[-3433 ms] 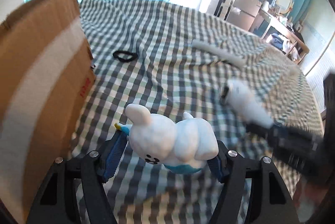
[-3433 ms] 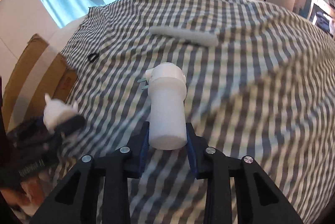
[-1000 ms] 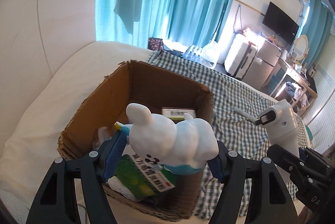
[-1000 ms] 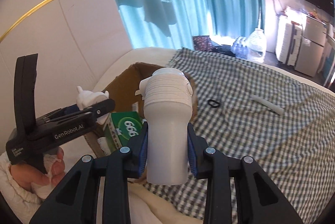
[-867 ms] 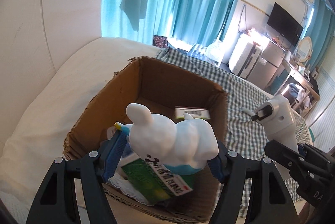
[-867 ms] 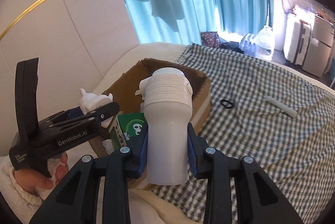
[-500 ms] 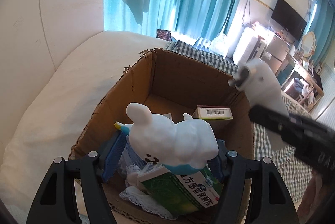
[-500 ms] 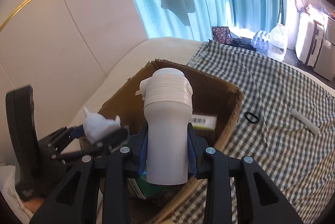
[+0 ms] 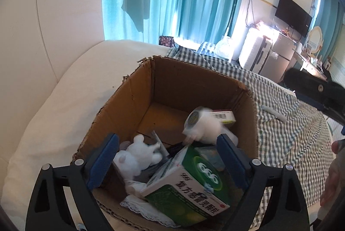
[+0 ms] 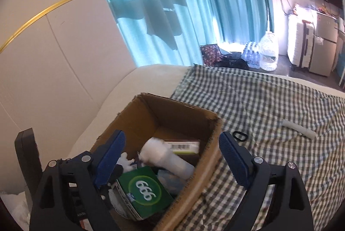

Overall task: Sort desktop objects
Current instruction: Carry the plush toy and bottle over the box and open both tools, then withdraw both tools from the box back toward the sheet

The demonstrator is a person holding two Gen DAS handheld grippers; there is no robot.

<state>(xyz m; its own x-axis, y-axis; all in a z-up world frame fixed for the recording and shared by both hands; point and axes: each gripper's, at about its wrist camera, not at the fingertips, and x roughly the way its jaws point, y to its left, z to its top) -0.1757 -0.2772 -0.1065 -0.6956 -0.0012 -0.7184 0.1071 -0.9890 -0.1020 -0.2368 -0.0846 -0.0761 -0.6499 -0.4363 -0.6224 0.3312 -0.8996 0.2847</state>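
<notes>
Both grippers hang over an open cardboard box [image 9: 172,71] [image 10: 179,111]. The jaws of my left gripper [image 9: 168,157] are opening, and the white bunny figure [image 9: 138,155] lies free in the box below them. The jaws of my right gripper [image 10: 171,154] are opening too, and the white cylinder bottle [image 10: 166,157] [image 9: 202,125] lies loose in the box, blurred in the left wrist view. A green medicine box [image 9: 187,183] [image 10: 144,190] and a small barcoded carton [image 9: 222,115] [image 10: 183,145] sit inside as well.
The box stands where a white cushion [image 9: 71,84] meets a checked cloth [image 10: 269,106]. On the cloth lie a black hair tie [image 10: 240,136] and a white tube [image 10: 298,128] [image 9: 273,112]. A person's hand [image 9: 333,177] shows at the right edge of the left wrist view.
Both grippers opened. The bunny figure dropped from the left gripper into the box, and the white bottle dropped from the right gripper into it. Both views closed in on the box.
</notes>
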